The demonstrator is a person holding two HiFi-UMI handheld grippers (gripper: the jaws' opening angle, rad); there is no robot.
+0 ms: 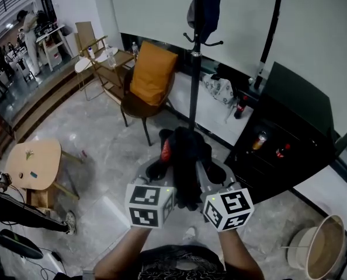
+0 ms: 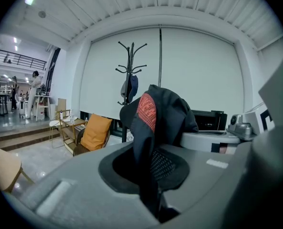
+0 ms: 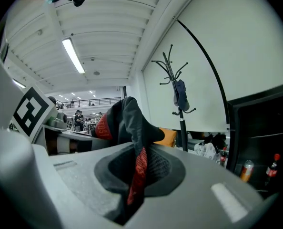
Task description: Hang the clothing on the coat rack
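Observation:
A black garment (image 1: 185, 162) with a red patch is bunched between my two grippers low in the head view. My left gripper (image 1: 157, 171) is shut on its left side and my right gripper (image 1: 217, 172) on its right side. In the left gripper view the cloth (image 2: 165, 113) rises out of the shut left gripper (image 2: 153, 175). In the right gripper view a red-edged fold (image 3: 127, 123) is pinched in the right gripper (image 3: 136, 175). The black coat rack (image 1: 195, 57) stands just beyond, with a dark item (image 1: 204, 10) hanging on an upper hook. The coat rack (image 2: 130, 70) (image 3: 179, 118) shows in both gripper views.
A chair with an orange cushion (image 1: 152, 77) stands left of the rack. A black cabinet (image 1: 278, 144) holding bottles and cans is to the right, with a curved black lamp pole (image 1: 273, 34) behind it. A round wooden table (image 1: 33, 165) is far left, a basket (image 1: 319, 247) bottom right.

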